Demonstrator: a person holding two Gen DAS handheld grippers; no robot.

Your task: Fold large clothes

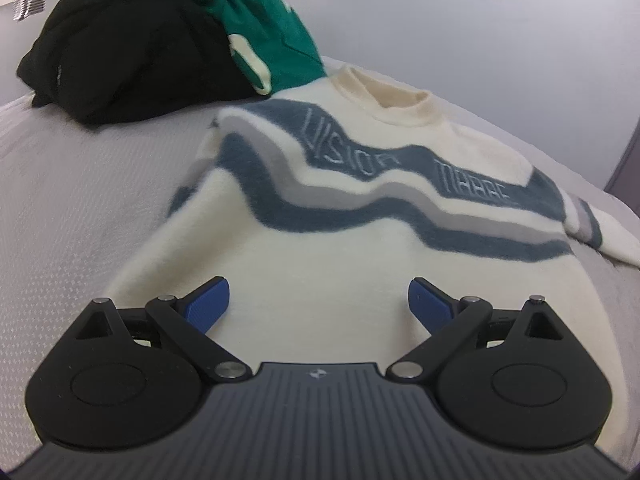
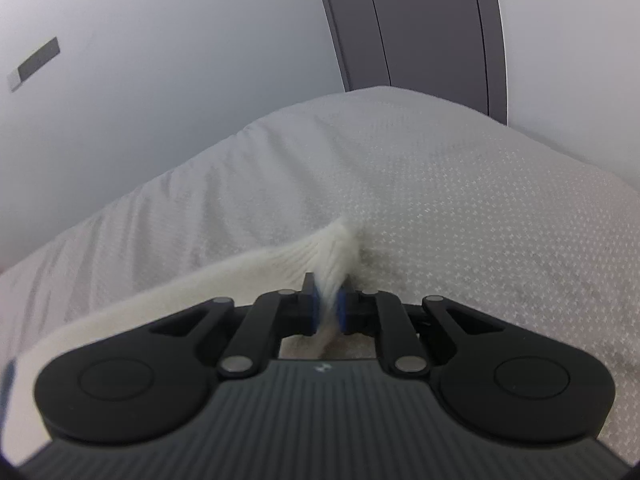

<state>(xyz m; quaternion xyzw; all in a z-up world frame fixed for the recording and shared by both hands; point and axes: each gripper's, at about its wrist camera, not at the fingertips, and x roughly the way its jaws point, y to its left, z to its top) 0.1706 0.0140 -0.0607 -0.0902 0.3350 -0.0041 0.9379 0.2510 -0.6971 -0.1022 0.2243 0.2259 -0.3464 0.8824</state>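
Pinching the sweater (image 2: 320, 256) hem, right claw (image 2: 329, 310) contrasts with spread left claw (image 1: 319, 304).

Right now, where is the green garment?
In the left wrist view, the green garment is at the upper left, on the far side of the bed, leaning on the black clothes pile, just beyond the sweater's collar.

The left gripper (image 1: 318, 300) points forward and somewhat downward, its two blue pads (image 1: 208, 300) spread wide apart with nothing pinched between them. The right gripper (image 2: 329, 308) also tilts downward, its jaws drawn almost together, the blue pads (image 2: 316, 308) pressing from both sides on a bunched edge of the cream sweater (image 2: 332, 256)
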